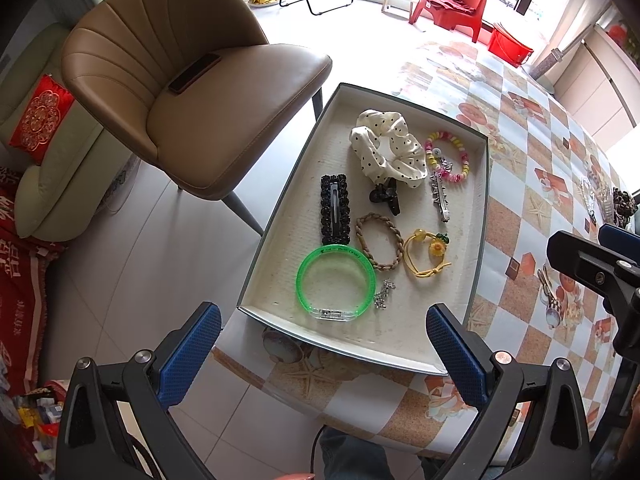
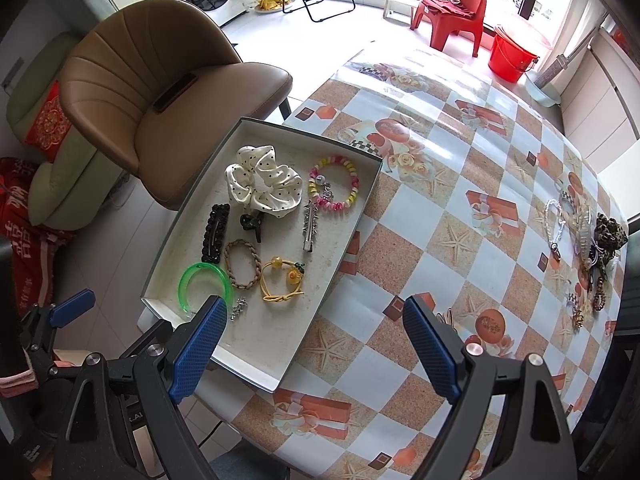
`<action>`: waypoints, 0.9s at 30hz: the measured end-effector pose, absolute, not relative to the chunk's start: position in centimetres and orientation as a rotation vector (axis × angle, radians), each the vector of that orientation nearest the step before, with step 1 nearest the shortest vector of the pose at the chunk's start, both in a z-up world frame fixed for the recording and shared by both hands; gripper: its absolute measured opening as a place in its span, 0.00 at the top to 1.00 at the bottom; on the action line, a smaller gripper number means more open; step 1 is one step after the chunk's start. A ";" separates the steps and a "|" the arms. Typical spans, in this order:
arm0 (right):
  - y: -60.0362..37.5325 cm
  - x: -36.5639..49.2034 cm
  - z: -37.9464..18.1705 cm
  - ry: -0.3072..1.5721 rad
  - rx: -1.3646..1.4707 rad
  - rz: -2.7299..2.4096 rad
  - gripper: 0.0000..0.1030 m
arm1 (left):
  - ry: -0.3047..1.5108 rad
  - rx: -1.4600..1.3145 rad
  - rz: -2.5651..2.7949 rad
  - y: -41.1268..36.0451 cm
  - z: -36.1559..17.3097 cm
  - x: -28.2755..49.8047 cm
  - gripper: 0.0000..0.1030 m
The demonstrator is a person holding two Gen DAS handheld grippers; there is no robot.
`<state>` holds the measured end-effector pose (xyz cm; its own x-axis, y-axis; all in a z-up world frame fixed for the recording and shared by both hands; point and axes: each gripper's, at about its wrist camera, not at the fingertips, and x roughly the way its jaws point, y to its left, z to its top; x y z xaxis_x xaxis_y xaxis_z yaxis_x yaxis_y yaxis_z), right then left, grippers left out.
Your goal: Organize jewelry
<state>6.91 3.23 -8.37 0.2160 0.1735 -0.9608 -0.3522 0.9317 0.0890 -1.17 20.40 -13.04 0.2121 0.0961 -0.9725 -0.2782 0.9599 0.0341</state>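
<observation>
While both tools are hovering above the near edge of the counter (image 2: 460, 200), the left tool (image 1: 324, 354) is standing with its blue pads wide apart and gripping nothing, and the right tool (image 2: 312, 344) is likewise gaping with nothing between its pads. A shallow grey-rimmed tray (image 1: 280, 216) is sitting at the counter's left edge, its near-left corner jutting slightly past that edge over the floor. To the right of the tray a broad stretch of checked tablecloth is lying bare, giving open room between the tray and a small heap of loose jewelry (image 2: 588, 240) that is resting near the counter's far right edge. A tan chair (image 1: 180, 100) is standing just beside the tray's left and far sides.

Inside the tray, a white polka-dot scrunchie (image 1: 388, 148) is lying toward the far end, with a pink-and-yellow bead bracelet (image 1: 450, 156) beside it near the right wall. A small black claw clip (image 1: 386, 196) is touching the scrunchie's near side, and a silver spiked clip (image 1: 439, 196) is lying just below the bead bracelet. A black beaded snap clip (image 1: 335, 208) is running along the left side. Nearer, a braided tan band (image 1: 378, 246) and a yellow cord tie (image 1: 424, 254) with a flower charm are lying side by side. A translucent green bangle (image 1: 336, 282) is occupying the near-left area, overlapping the black beaded snap clip's near end, with a small silver charm (image 1: 384, 294) just to its right.
</observation>
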 end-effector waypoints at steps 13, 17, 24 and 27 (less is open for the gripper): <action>3.2 6.9 -8.4 1.305 -0.160 0.368 0.11 | 1.333 -0.158 0.267 20.4 -13.1 -1.2 0.00; 3.2 6.9 -8.4 1.305 -0.161 0.368 0.11 | 1.332 -0.157 0.276 20.5 -13.1 -1.2 0.00; 3.2 6.9 -8.5 1.306 -0.160 0.368 0.11 | 1.337 -0.158 0.276 20.7 -13.1 -1.1 0.00; 3.2 6.9 -8.5 1.305 -0.161 0.368 0.11 | 1.337 -0.158 0.281 20.7 -13.3 -1.2 0.00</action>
